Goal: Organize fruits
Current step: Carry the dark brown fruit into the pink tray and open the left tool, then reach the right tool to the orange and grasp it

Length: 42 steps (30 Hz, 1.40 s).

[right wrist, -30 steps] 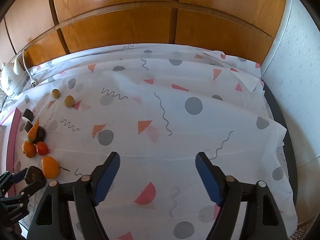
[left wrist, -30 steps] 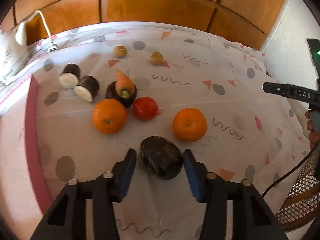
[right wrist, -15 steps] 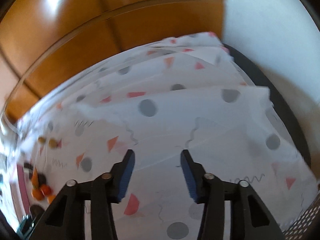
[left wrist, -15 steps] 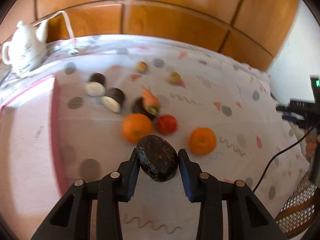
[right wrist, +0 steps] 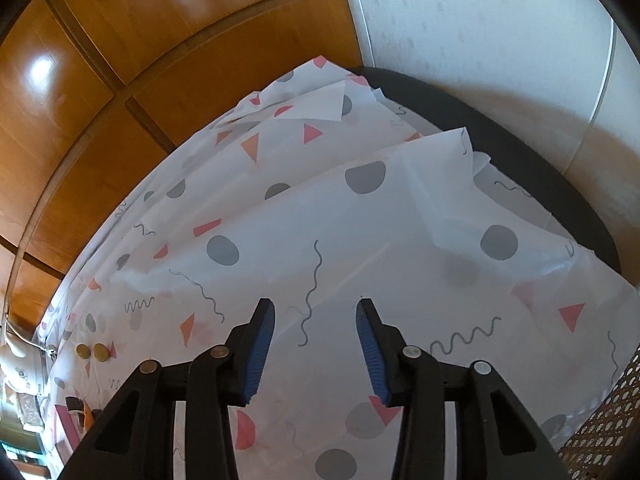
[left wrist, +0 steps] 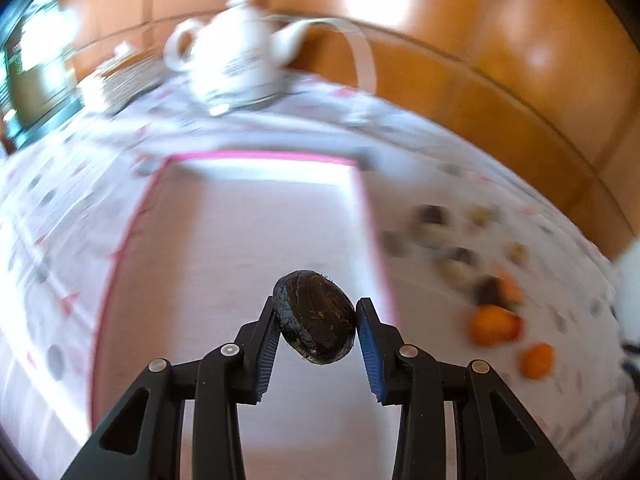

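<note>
Above the pink-edged mat (left wrist: pixel 248 232), left gripper (left wrist: pixel 316 320): blue pads pinching a dark, rough-skinned fruit (left wrist: pixel 315 317) from both sides, the fruit held clear of the mat's pale surface. Behind the mat's far edge, a white teapot (left wrist: pixel 236 60) on the patterned tablecloth (left wrist: pixel 60 184), against wooden panelling (left wrist: pixel 500 80). Right of the mat, blurred: dark cut pieces (left wrist: pixel 432 216), two small tan fruits (left wrist: pixel 480 214), a carrot (left wrist: pixel 510 286) on a dark item, one orange (left wrist: pixel 492 325) with something red just behind it, and a second orange (left wrist: pixel 537 360) nearer the camera.

Well to the right of the mat, right gripper (right wrist: pixel 316 320): fingers spread with nothing between them, over bare tablecloth (right wrist: pixel 400 220) printed with grey dots, triangles and squiggles. Woven basket edge (right wrist: pixel 600 432) at lower right.
</note>
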Available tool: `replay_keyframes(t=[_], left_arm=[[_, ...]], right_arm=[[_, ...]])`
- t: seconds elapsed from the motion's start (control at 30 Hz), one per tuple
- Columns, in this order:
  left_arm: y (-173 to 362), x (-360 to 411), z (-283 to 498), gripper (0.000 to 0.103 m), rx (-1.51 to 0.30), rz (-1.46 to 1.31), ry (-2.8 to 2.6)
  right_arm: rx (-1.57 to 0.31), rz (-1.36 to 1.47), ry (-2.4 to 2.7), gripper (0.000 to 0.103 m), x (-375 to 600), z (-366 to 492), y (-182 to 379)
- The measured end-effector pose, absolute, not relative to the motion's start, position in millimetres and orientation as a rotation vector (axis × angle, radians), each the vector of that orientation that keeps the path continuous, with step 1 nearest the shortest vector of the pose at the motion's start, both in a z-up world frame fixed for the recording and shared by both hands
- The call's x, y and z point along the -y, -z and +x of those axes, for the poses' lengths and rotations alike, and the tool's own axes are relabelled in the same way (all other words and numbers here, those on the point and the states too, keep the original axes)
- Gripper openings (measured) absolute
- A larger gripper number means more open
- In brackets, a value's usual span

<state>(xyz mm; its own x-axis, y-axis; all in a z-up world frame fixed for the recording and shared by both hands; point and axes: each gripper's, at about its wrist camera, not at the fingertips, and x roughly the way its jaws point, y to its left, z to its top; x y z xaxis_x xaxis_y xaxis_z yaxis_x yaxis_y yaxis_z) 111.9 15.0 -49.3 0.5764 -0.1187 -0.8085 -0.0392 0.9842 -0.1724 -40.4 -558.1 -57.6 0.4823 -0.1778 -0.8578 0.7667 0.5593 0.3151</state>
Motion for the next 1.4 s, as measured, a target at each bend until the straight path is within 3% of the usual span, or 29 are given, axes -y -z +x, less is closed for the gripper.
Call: replay_keyframes(t=[0.17, 0.23, 0.3, 0.47, 0.6, 1.4], left_arm=[[63.1, -49.6, 115.3, 0.039, -0.969, -0.162, -0.075], [63.0, -53.9, 110.1, 0.043, -0.952, -0.152, -0.086], [60.4, -58.8, 100.5, 0.055, -0.931, -0.139, -0.094], [49.8, -64.6, 81.2, 0.055, -0.901, -0.119, -0.109], [39.4, -64.4, 64.0, 0.065, -0.87, -0.132, -0.114], [17.7, -39.2, 27.6, 0.073, -0.802, -0.092, -0.024]], right_arm=[[-0.928, 0.752, 0.603, 0.043, 552.3, -32.2, 62.5], [-0.947, 0.716, 0.588, 0.043, 546.0, -28.1, 62.8], [-0.958, 0.672, 0.589, 0.043, 540.8, -24.8, 61.8], [-0.986, 0.622, 0.541, 0.043, 529.9, -18.7, 63.4], [-1.006, 0.535, 0.457, 0.043, 508.2, -7.9, 61.8], [-1.083, 0.173, -0.033, 0.043, 359.9, 19.7, 61.3]])
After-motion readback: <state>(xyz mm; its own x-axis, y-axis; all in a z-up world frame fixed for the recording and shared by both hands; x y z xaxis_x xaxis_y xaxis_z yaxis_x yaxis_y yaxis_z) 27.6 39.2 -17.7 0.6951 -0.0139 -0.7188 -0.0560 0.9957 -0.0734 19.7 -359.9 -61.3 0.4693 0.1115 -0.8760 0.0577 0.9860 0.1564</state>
